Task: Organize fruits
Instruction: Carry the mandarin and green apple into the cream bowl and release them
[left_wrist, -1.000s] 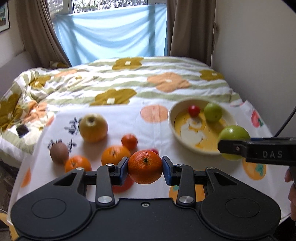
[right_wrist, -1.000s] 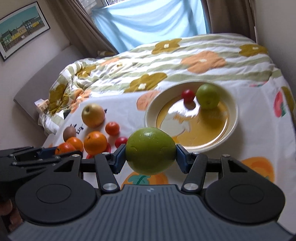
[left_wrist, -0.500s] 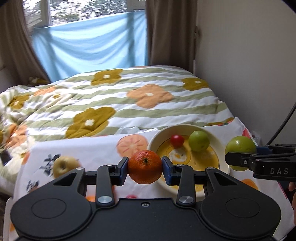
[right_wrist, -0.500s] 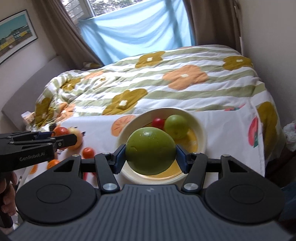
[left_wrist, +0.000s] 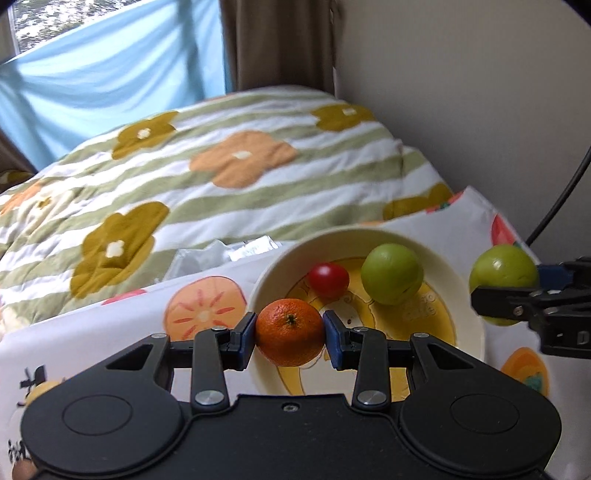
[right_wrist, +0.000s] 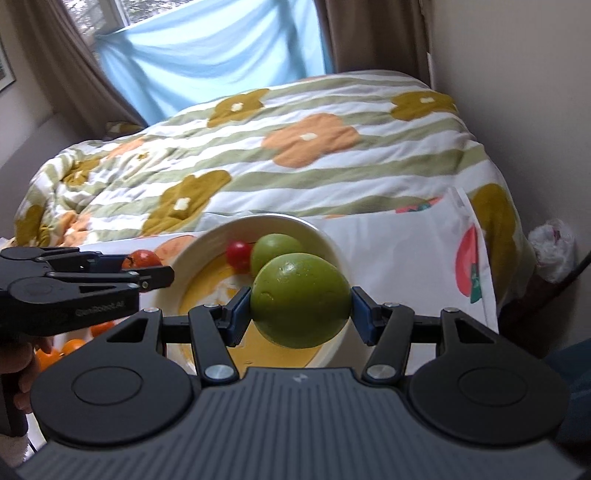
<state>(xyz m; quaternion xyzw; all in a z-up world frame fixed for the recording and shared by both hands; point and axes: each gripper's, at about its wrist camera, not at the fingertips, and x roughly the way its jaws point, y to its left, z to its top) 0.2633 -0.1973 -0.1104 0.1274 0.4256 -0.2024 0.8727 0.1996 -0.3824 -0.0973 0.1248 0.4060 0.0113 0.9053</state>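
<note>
My left gripper (left_wrist: 290, 339) is shut on an orange mandarin (left_wrist: 290, 336) and holds it over the near left rim of a cream bowl (left_wrist: 469, 325). The bowl holds a small red tomato (left_wrist: 328, 279) and a green fruit (left_wrist: 391, 278). My right gripper (right_wrist: 300, 309) is shut on a large green fruit (right_wrist: 300, 301) above the same bowl (right_wrist: 207, 243). The right gripper shows in the left wrist view (left_wrist: 506, 291) at the bowl's right edge. The left gripper shows in the right wrist view (right_wrist: 144, 264) at the bowl's left edge.
The bowl stands on a white cloth printed with fruit (left_wrist: 122, 325). Several oranges (right_wrist: 70, 345) lie on the cloth at the left. A yellow apple (left_wrist: 40, 389) sits at the far left. A flowered quilt (left_wrist: 221, 166) lies behind, a wall (left_wrist: 480, 92) at the right.
Both grippers have moved forward and right, toward the bowl, each still holding its fruit. The loose fruit on the cloth has slid out of the left wrist view.
</note>
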